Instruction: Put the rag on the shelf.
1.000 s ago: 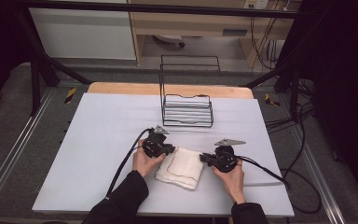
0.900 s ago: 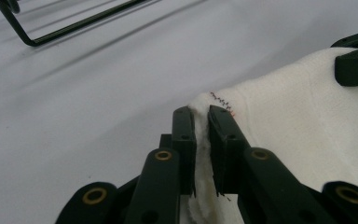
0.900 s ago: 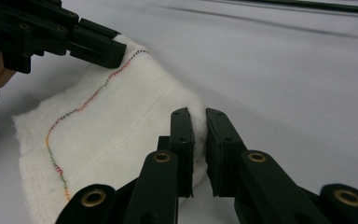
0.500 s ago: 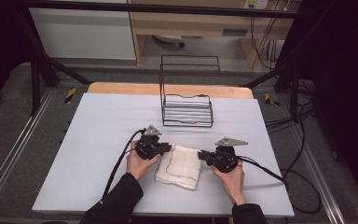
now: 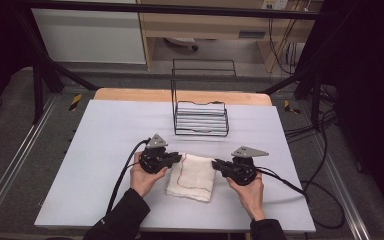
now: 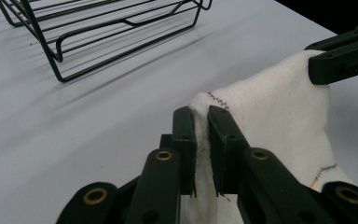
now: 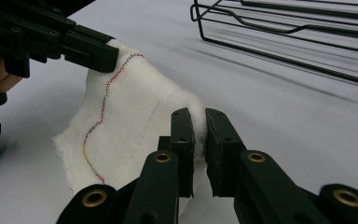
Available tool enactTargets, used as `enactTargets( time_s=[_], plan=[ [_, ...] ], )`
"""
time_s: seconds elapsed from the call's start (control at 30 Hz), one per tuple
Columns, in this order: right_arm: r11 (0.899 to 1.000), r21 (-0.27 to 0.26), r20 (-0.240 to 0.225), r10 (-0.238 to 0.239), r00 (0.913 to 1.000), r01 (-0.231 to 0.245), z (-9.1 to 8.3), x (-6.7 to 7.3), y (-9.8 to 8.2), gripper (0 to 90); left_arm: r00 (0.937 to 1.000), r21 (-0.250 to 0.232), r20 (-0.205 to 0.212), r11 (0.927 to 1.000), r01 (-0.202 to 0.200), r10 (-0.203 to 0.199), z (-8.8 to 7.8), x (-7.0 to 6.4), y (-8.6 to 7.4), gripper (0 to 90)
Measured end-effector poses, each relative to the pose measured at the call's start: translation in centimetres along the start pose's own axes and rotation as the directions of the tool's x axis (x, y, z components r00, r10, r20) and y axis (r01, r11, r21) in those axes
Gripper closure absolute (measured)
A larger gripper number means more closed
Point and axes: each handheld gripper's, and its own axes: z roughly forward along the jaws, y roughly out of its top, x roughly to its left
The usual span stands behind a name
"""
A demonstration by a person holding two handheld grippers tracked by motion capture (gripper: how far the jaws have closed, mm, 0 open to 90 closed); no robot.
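- The folded white cloth with a wavy multicoloured stitched line [image 5: 191,175] lies on the pale grey worktop [image 5: 100,150], between the two hands, with its far edge raised off the surface and its near part resting flat.
- The left gripper [image 6: 201,122] has its fingers [image 6: 184,140] drawn narrow, pinching one far corner of the cloth; white fabric bulges up between them.
- The right gripper [image 7: 200,126] likewise has its fingers [image 7: 219,144] narrow, clamped on the opposite far corner.
- The cloth looks light, soft and limp: it sags between the two grips and would drape rather than hold a shape. It seems neither slippery nor fragile.
- The corners are the sensible places to take hold, and both are taken; a shallow pinch at the very edge could slip loose, I judge.
- Beyond the cloth stands a black wire rack with a tall back frame [image 5: 200,117], well apart from it, at the worktop's far side.
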Motion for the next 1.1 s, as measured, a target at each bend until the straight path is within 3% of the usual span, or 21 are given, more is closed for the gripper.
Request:
enactTargets(
  time_s=[0.4,0.63,1.1],
  plan=[
    [0.998,-0.044,-0.003,-0.049,0.9988,0.048,-1.1,0.8,0.9,82.5,1.0000,-0.059,-0.003,0.9982,-0.001,0.001,-1.9,-0.8,0.4,81.3],
    [0.993,-0.075,0.007,-0.093,0.9956,0.094,-1.8,1.5,1.6,82.6,0.9999,-0.092,-0.013,0.9957,-0.009,0.008,-2.8,-1.2,0.8,81.4],
    [0.983,-0.124,0.027,-0.134,0.9907,0.136,-3.2,2.1,3.0,82.7,0.9990,-0.141,-0.024,0.9892,-0.040,0.037,-4.2,-1.9,2.2,81.5]
  ],
)
